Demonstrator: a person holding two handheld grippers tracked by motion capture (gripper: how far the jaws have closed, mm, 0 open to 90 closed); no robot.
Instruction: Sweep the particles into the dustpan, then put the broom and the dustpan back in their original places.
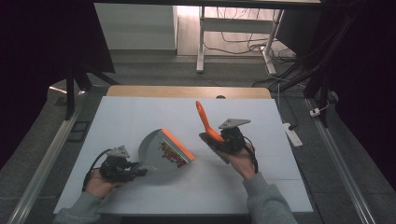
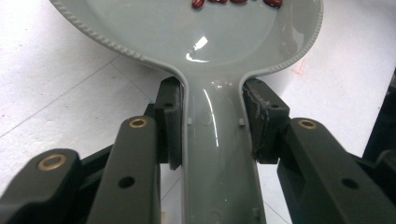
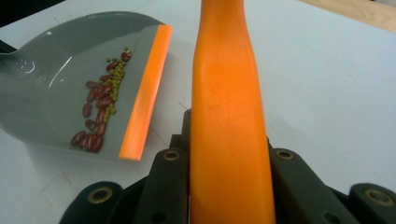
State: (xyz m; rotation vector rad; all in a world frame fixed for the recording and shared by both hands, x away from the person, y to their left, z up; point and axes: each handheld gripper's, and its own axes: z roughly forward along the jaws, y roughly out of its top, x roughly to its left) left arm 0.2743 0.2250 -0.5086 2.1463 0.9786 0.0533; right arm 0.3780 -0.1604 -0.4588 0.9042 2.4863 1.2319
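The left gripper (image 1: 140, 169) is clamped on the grey dustpan's handle (image 2: 219, 154); the right gripper (image 1: 215, 140) is clamped on the orange brush handle (image 3: 229, 116). Judging by the load, keep the dustpan (image 1: 163, 153) level, orange lip (image 3: 144, 88) no lower than the handle, so the red beans (image 3: 95, 116) and green peas (image 3: 116, 81) behind that lip stay in. The pan lies just left of the brush, apart from it

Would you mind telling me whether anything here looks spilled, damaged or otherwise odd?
Nothing looks spilled: the red beans and small green beans all lie inside the grey dustpan, bunched against its orange lip. The one blemish is the left gripper's pad, whose edge looks frayed.
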